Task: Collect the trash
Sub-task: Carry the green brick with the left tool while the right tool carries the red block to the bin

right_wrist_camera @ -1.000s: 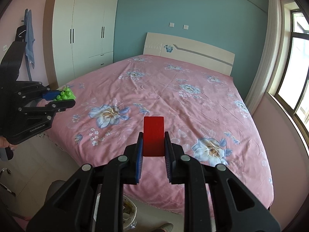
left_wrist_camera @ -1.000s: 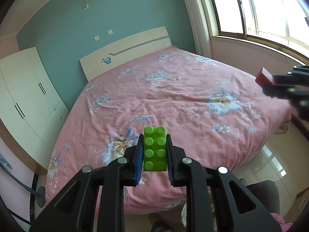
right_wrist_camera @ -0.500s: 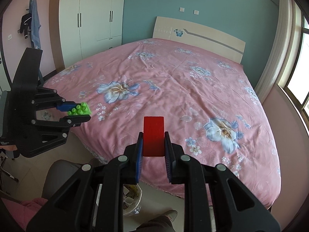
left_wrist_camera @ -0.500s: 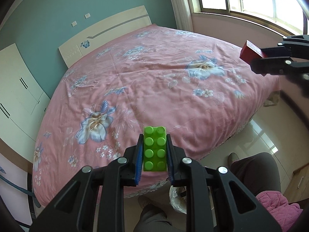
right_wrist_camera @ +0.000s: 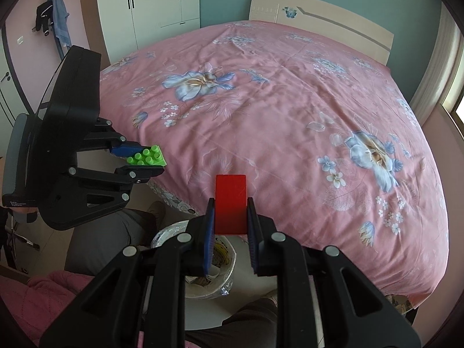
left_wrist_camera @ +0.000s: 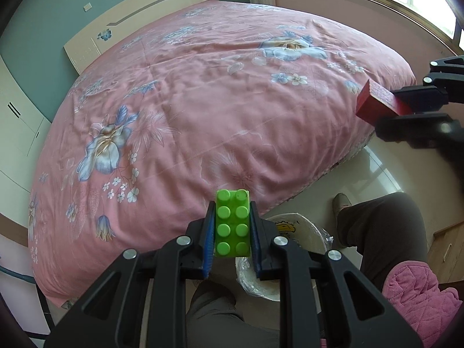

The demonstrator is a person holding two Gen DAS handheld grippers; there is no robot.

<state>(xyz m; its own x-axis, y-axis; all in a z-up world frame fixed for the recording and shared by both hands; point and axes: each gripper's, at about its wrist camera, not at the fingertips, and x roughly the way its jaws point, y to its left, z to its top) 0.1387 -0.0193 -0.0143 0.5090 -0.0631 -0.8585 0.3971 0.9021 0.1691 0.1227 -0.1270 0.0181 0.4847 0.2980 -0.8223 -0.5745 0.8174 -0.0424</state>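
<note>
Green brick [left_wrist_camera: 232, 223], rigid, light, clamped sidewise in left gripper [left_wrist_camera: 232, 229]; red block [right_wrist_camera: 230, 204] likewise in right gripper [right_wrist_camera: 230, 226], above bin [right_wrist_camera: 223, 258].

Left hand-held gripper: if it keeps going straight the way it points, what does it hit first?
Probably the pink bedspread near the bed's foot edge. Nothing else sits beyond the green brick held in the left hand-held gripper, though depth is unclear.

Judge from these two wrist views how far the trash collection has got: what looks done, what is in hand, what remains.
Done: both pieces are picked up. In hand: left gripper clamps the green brick; right gripper clamps the red block. Left: dropping both into the lined bin below.
</note>
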